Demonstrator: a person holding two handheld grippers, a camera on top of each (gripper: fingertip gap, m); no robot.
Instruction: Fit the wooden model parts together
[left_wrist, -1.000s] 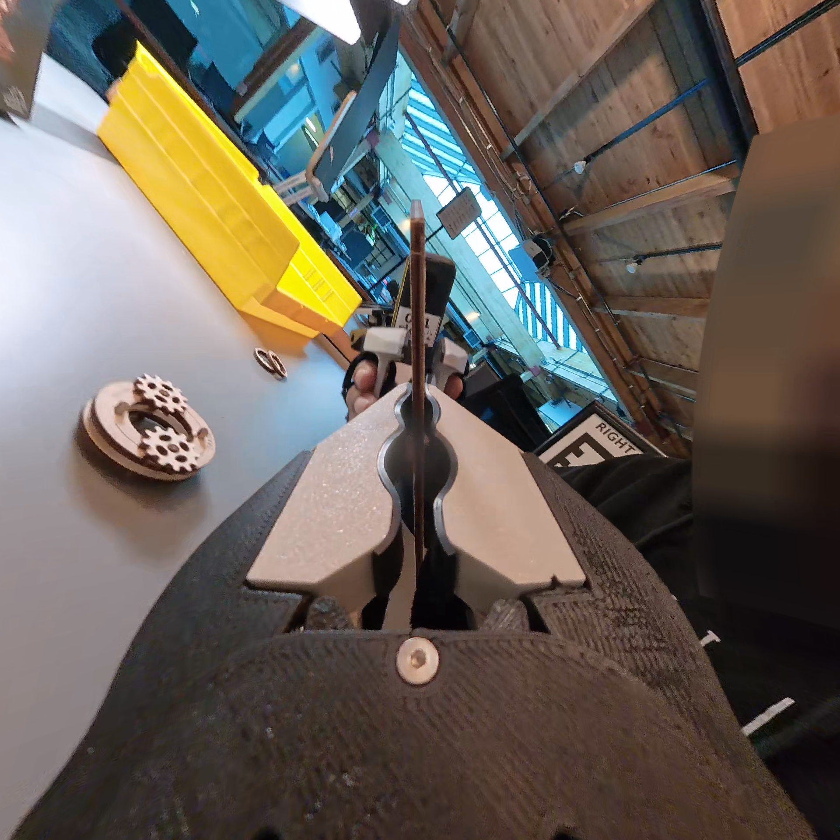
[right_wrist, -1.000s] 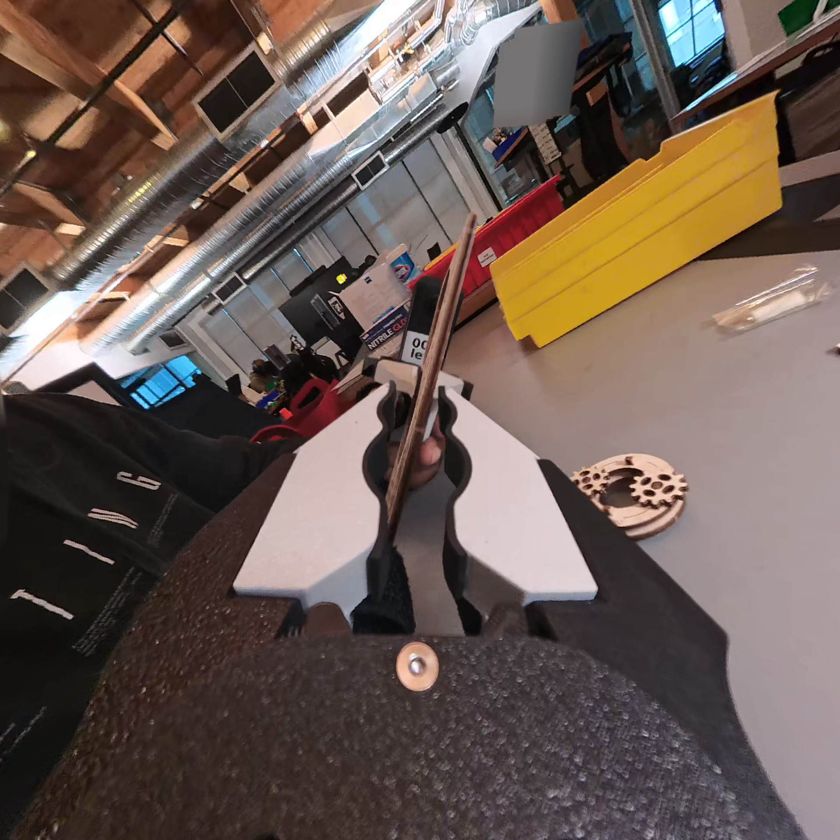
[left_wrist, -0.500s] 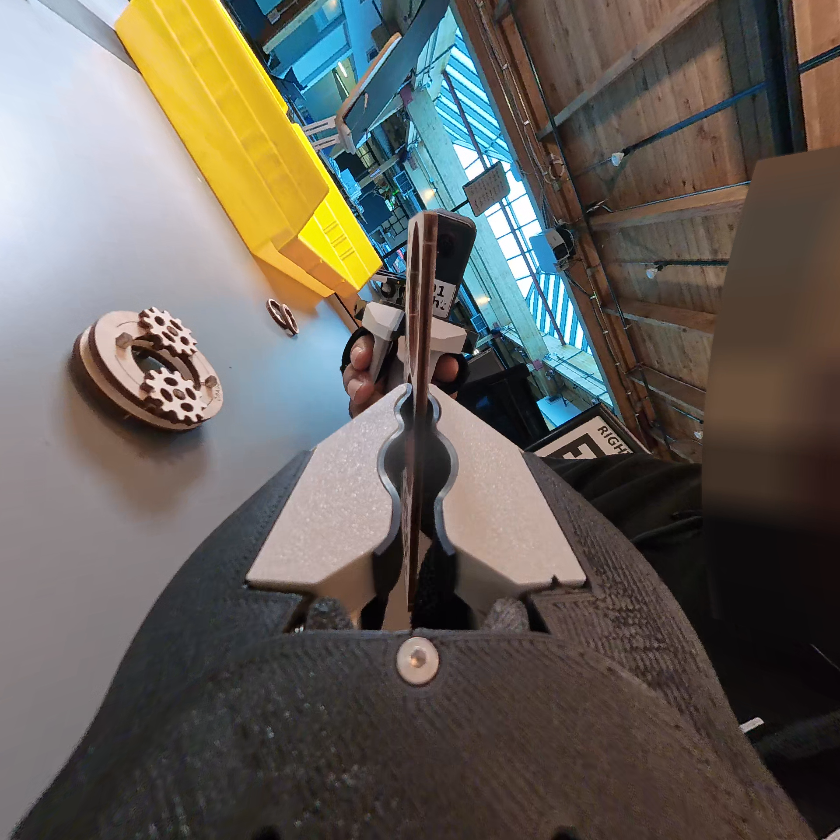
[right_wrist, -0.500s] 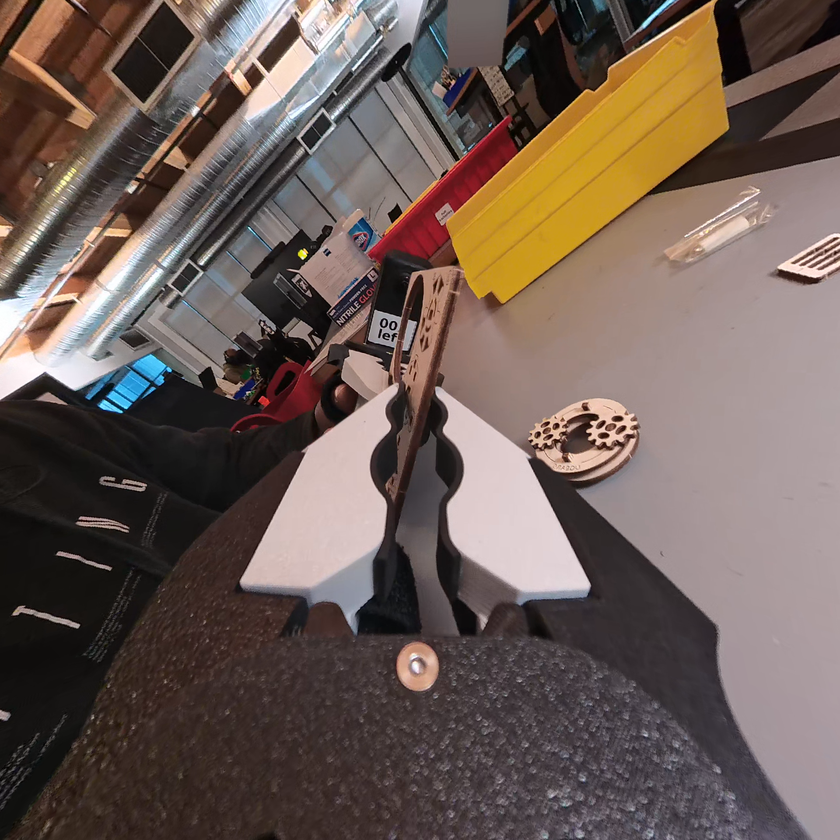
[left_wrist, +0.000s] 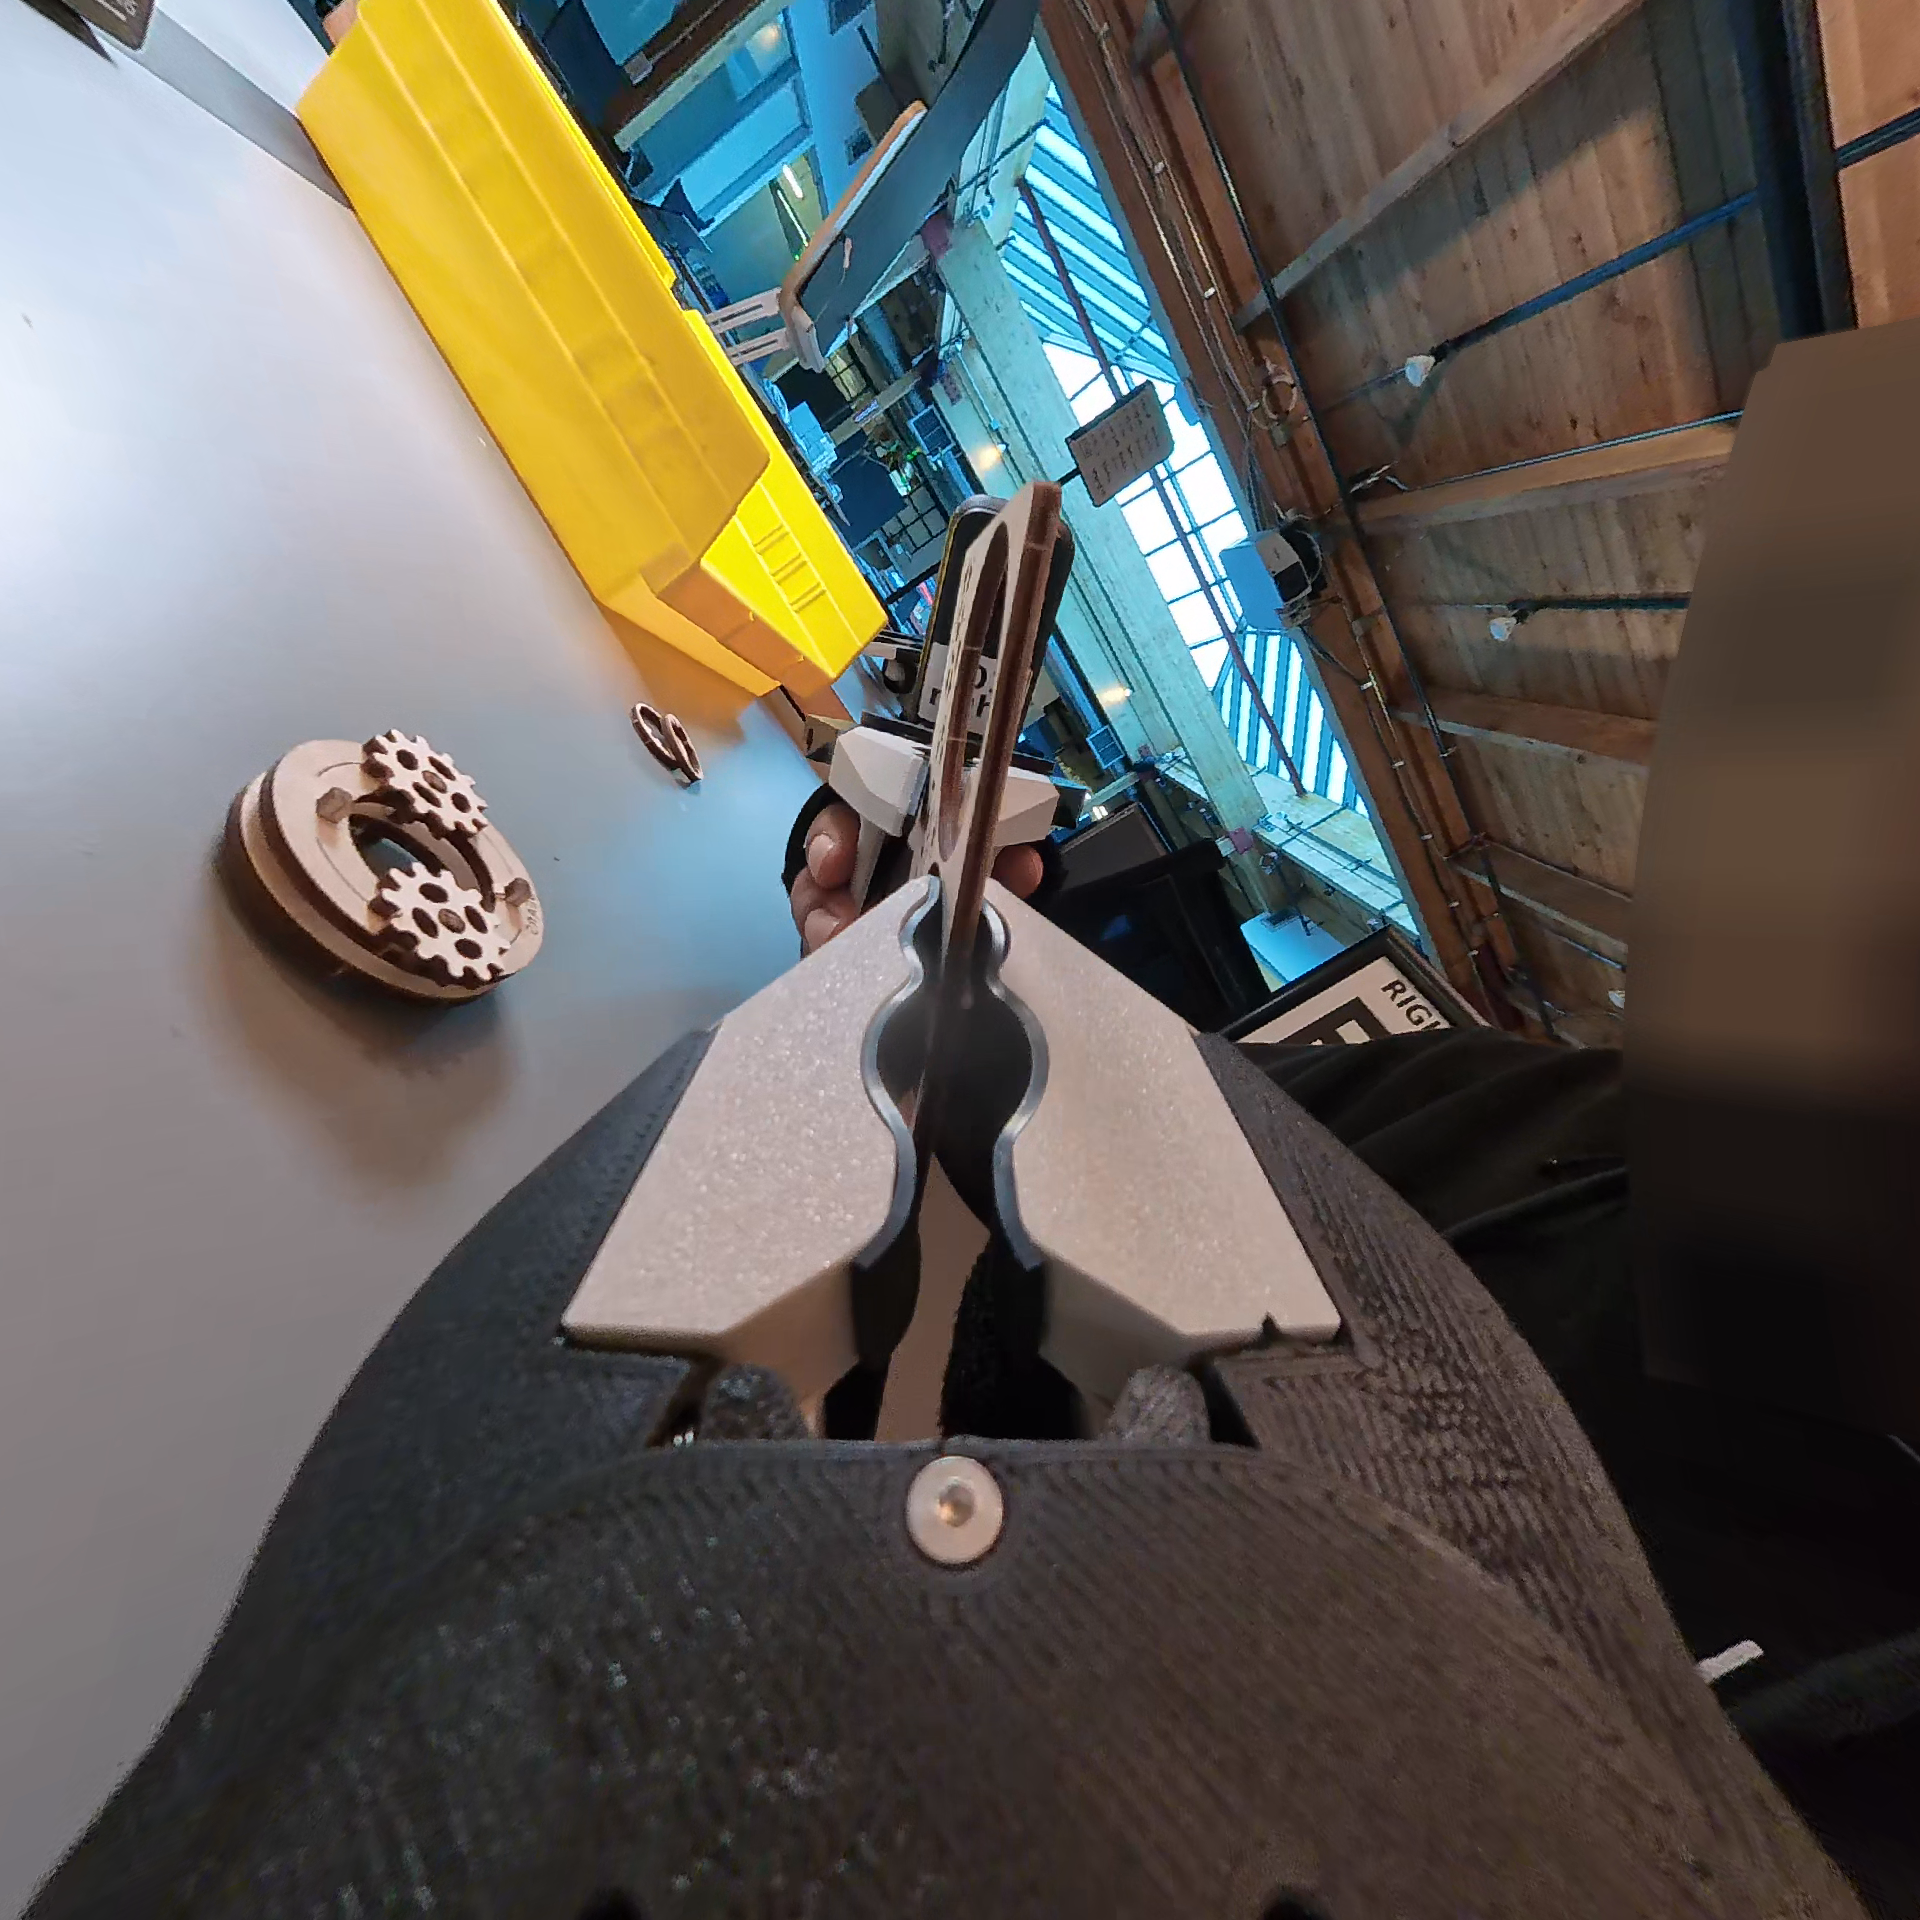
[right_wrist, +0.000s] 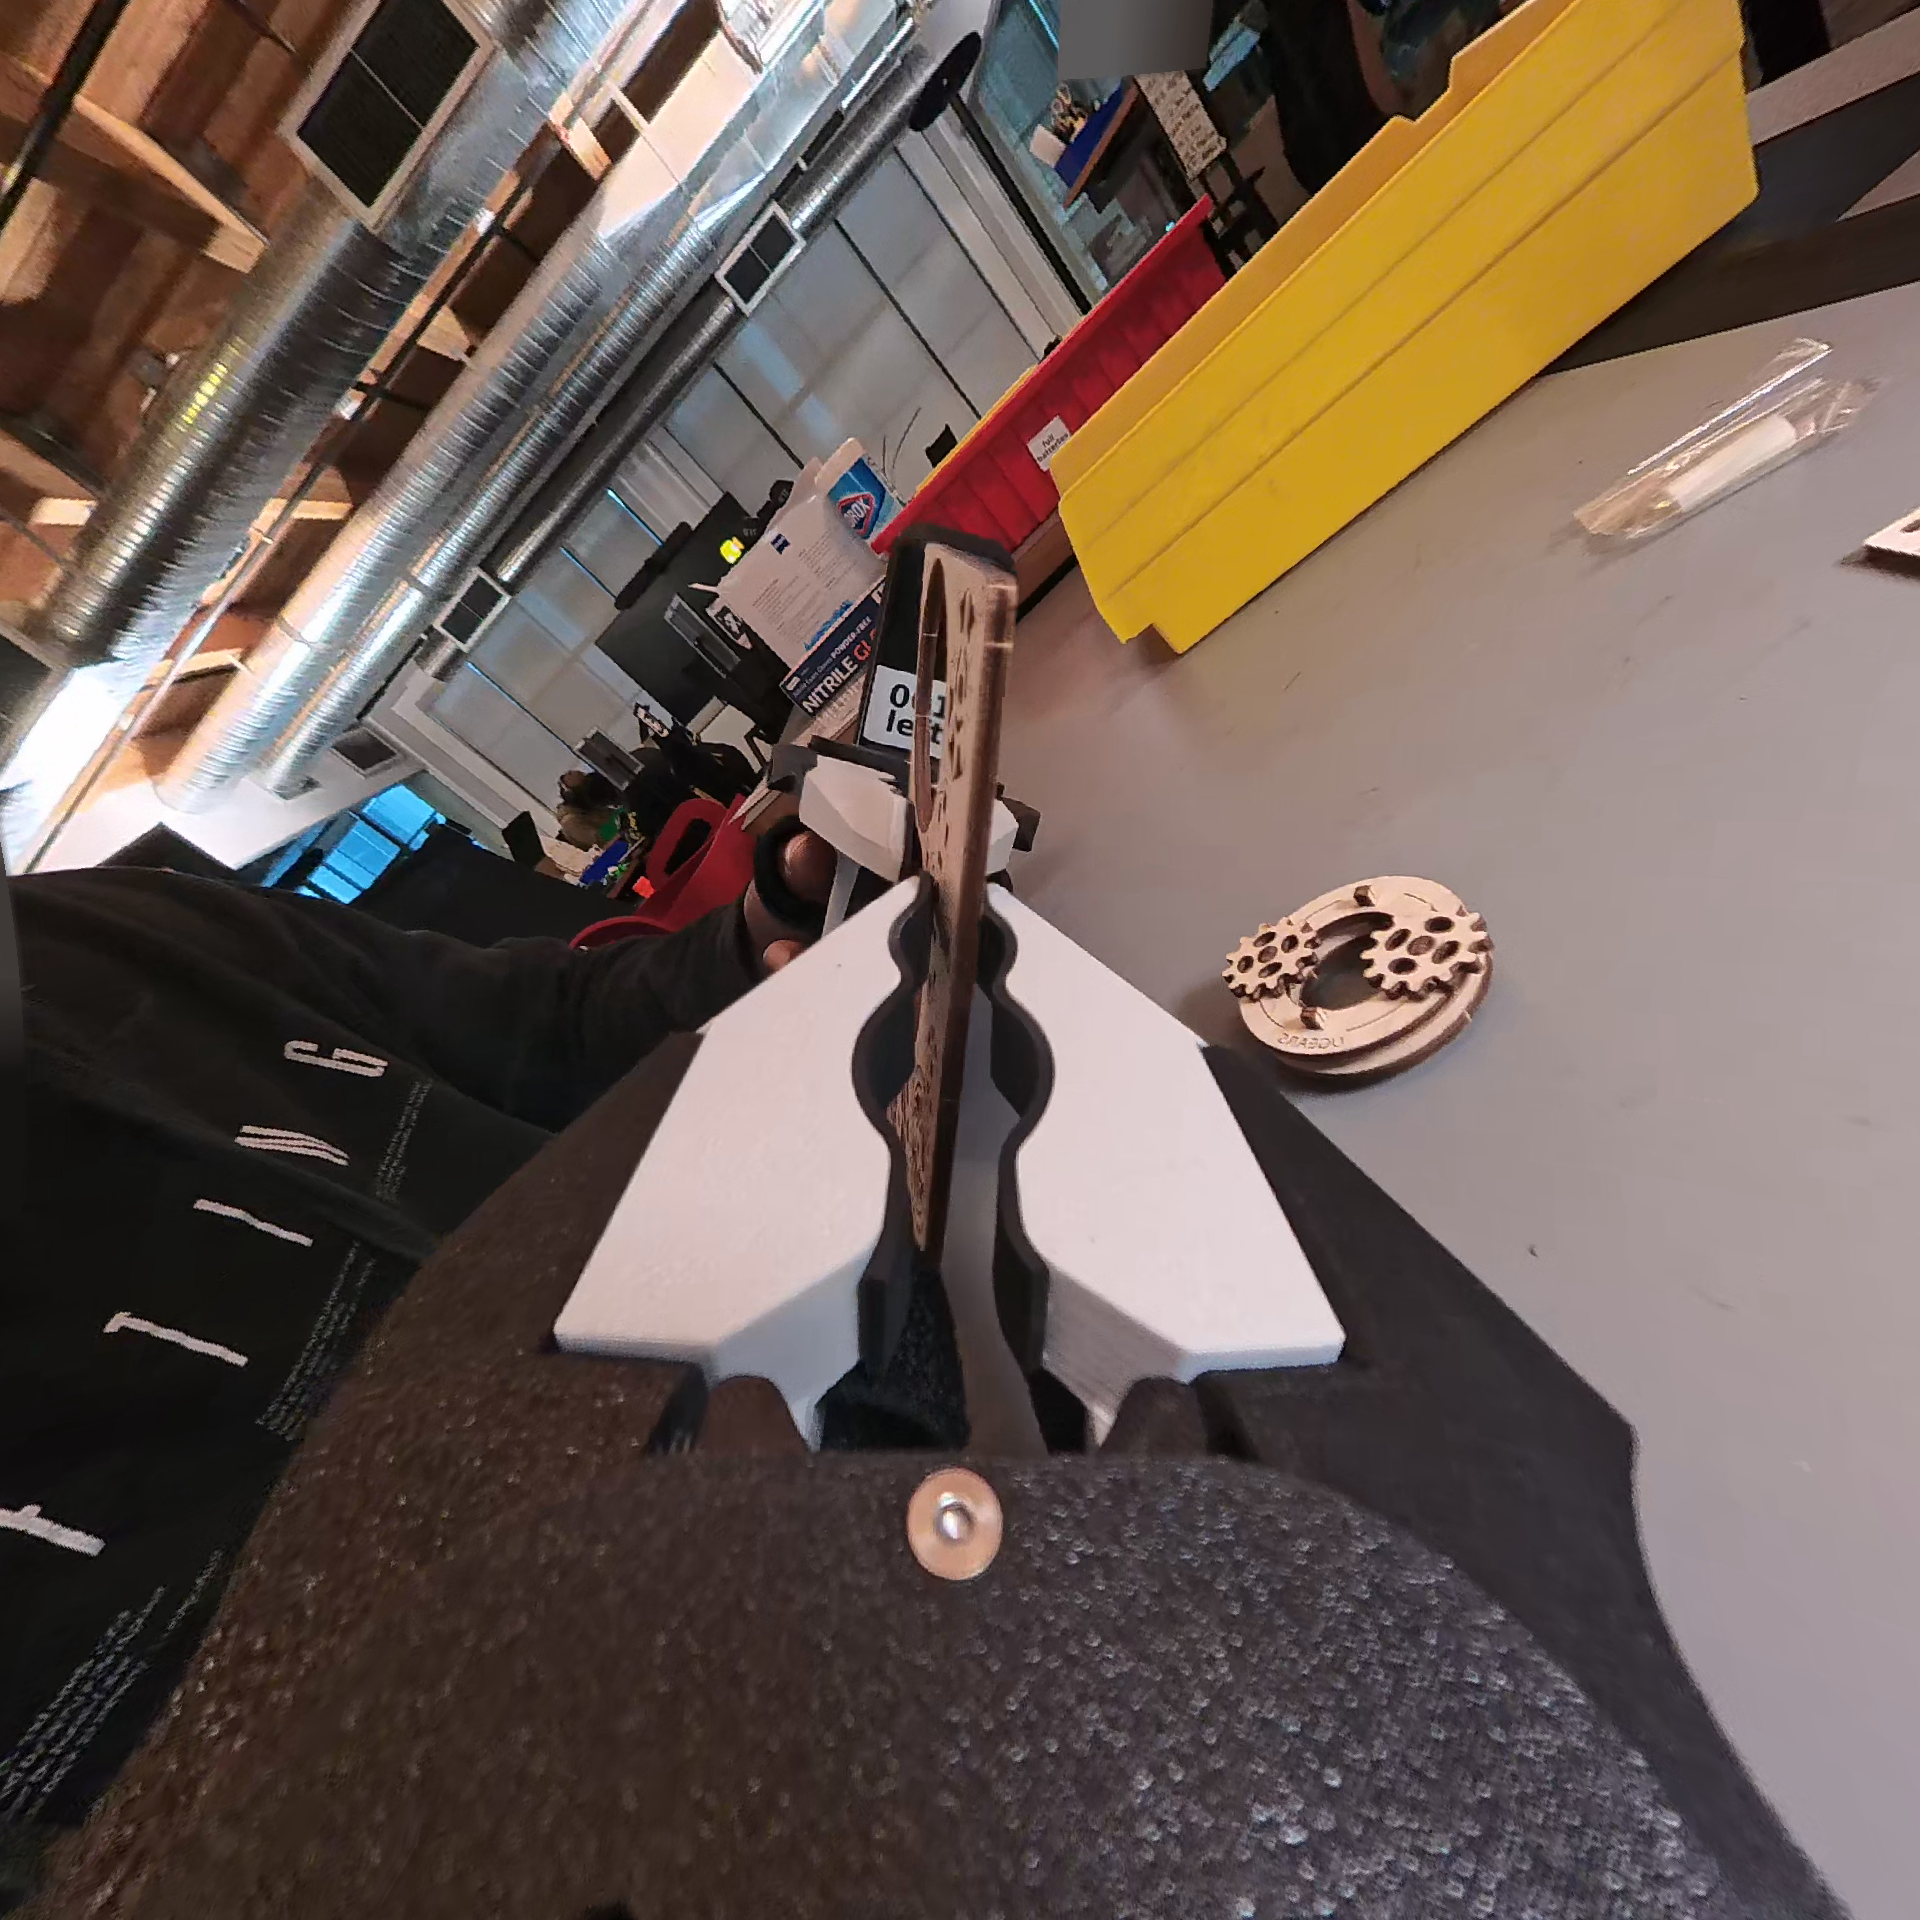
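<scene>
A flat wooden plate (left_wrist: 987, 717) was held on edge above the grey table (left_wrist: 208, 468), clamped from opposite ends by the left gripper (left_wrist: 951, 940) and right gripper (right_wrist: 951, 914). The geared wooden disc (right_wrist: 1356, 982) was left flat nearby, with a yellow bin (right_wrist: 1403, 343) and clear packet (right_wrist: 1725, 447) set well beyond.

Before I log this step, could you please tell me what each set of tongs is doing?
Left tongs: shut on the wooden plate.
Right tongs: shut on the same plate.

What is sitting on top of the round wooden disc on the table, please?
Two small wooden gears sit on the disc, on opposite sides of its open centre. Small pegs also stand up from its face. Whatever the gears sit on is hidden beneath them.
</scene>
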